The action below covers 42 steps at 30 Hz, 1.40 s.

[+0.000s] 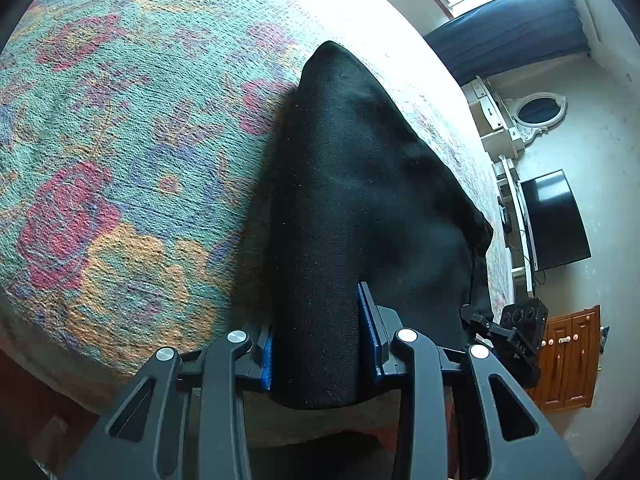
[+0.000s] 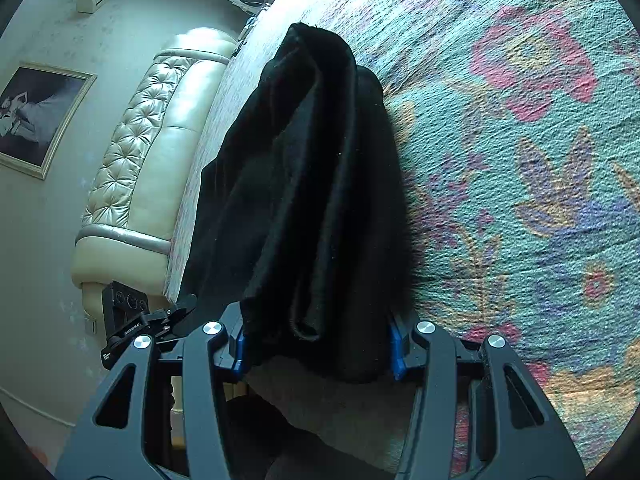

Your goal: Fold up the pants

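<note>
Black pants [image 1: 352,184] lie on a floral bedspread [image 1: 120,140], with the near edge lifted. In the left wrist view my left gripper [image 1: 318,344] is shut on a thick bunch of the black cloth between its blue pads [image 1: 368,320]. In the right wrist view my right gripper [image 2: 318,350] is shut on another bunch of the pants [image 2: 312,184], which hang in folds and stretch away over the bedspread [image 2: 520,160]. Each gripper shows at the edge of the other's view, beside the same cloth.
A cream tufted headboard [image 2: 152,152] and a framed picture [image 2: 36,116] stand left of the bed. A television [image 1: 554,220], a white dresser with an oval mirror [image 1: 536,110] and a wooden cabinet [image 1: 568,356] stand past the bed's far side.
</note>
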### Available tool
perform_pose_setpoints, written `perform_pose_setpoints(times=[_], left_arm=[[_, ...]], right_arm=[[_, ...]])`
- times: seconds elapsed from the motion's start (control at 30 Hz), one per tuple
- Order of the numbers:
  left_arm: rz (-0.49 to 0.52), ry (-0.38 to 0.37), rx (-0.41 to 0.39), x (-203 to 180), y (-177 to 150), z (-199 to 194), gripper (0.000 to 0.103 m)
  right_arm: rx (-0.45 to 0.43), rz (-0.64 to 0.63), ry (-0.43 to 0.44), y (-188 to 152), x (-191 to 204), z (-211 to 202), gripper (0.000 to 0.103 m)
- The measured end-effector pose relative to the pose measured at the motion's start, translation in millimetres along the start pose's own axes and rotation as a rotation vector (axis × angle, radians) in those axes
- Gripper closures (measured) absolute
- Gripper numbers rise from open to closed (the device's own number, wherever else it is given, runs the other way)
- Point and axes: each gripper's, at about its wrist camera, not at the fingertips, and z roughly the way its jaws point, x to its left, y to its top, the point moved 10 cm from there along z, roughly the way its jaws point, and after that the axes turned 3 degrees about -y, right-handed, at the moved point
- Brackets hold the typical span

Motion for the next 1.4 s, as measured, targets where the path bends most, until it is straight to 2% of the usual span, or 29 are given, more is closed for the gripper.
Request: perform_pose_setpoints(times=[0.2,0.27,0.37,0.4,0.43,0.5,0.63,0.7,0.77,0.83,0.9,1.07,1.17,1.3,1.33,1.4], left_arm=[[-0.014,-0.009,0.008,7,4,-2,0.066],[-0.023,-0.013,0.015,9,5,-1,0.061],[-0.041,-0.008,0.027,15,4,0,0.040],[-0.050,-0.023,0.035,16,3,-1,0.031],[-0.060,-0.047,0.041,15,2,-2,0.028],[-0.087,-0.074,0.033,17,1,-11,0.027],[-0.080,-0.169,-0.014,11,11,-40,0.025],[-0.003,-0.157,-0.044,8,22,-48,0.021],[0.072,-0.113,-0.071,9,36,-47,0.021],[0.105,-0.086,-0.073,12,51,-36,0.021],[0.108,-0.073,-0.059,16,67,-18,0.021],[0.066,-0.102,0.004,18,101,28,0.021],[0.066,-0.109,0.007,13,121,46,0.021],[0.007,-0.180,0.005,12,141,62,0.021],[-0.008,-0.206,0.001,12,144,64,0.021],[-0.026,-0.245,-0.015,13,148,63,0.023]], right_arm=[[0.000,0.001,0.004,-1,1,0,0.054],[0.001,0.000,0.007,1,-6,-6,0.054],[-0.001,0.004,0.013,1,-7,-7,0.051],[-0.004,0.008,0.020,1,-7,-8,0.047],[-0.005,0.011,0.030,2,-7,-10,0.045],[0.004,0.020,0.055,1,-8,-15,0.033],[0.022,0.042,0.075,7,-9,-31,0.022],[-0.018,0.065,0.089,19,-14,-43,0.016],[-0.063,0.081,0.097,37,-21,-53,0.014],[-0.100,0.088,0.075,56,-30,-56,0.014],[-0.126,0.109,0.089,73,-36,-54,0.014],[-0.133,0.157,0.178,104,-37,-30,0.014],[-0.119,0.125,0.192,119,-29,-16,0.014],[-0.096,0.088,0.202,129,-25,-3,0.015],[-0.093,0.072,0.193,130,-25,-2,0.018],[-0.083,0.043,0.135,129,-32,3,0.052]])
